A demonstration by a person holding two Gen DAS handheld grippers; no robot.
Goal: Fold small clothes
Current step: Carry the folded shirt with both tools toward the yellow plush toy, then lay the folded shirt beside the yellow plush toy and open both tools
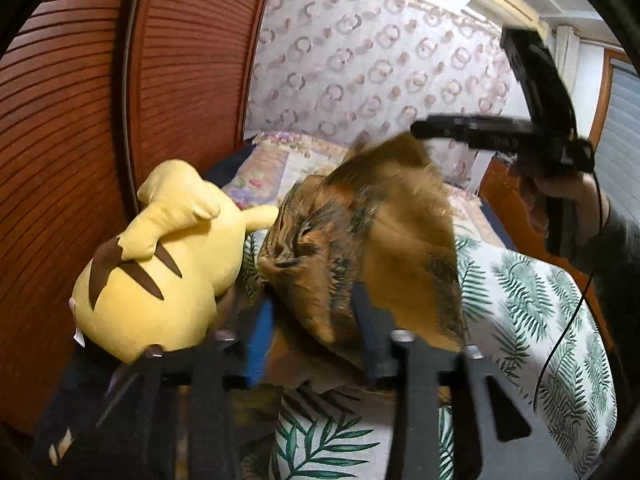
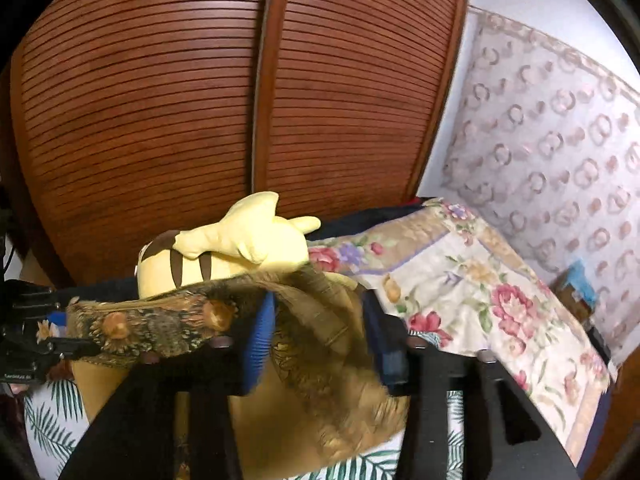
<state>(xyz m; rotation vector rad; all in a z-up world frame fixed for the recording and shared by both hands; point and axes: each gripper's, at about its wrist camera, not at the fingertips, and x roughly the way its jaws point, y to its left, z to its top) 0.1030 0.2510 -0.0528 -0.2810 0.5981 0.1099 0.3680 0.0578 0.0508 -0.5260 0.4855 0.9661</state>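
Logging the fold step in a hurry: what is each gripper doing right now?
Left gripper: jaws apart, brown patterned garment between them, grip cannot be told.
Right gripper: jaws apart, same garment between them, grip cannot be told.

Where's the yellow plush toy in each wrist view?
Left wrist: yellow plush toy at left centre, beside the brown garment.
Right wrist: the toy at centre, behind the garment.
Shared landmark: slatted wooden doors behind it.
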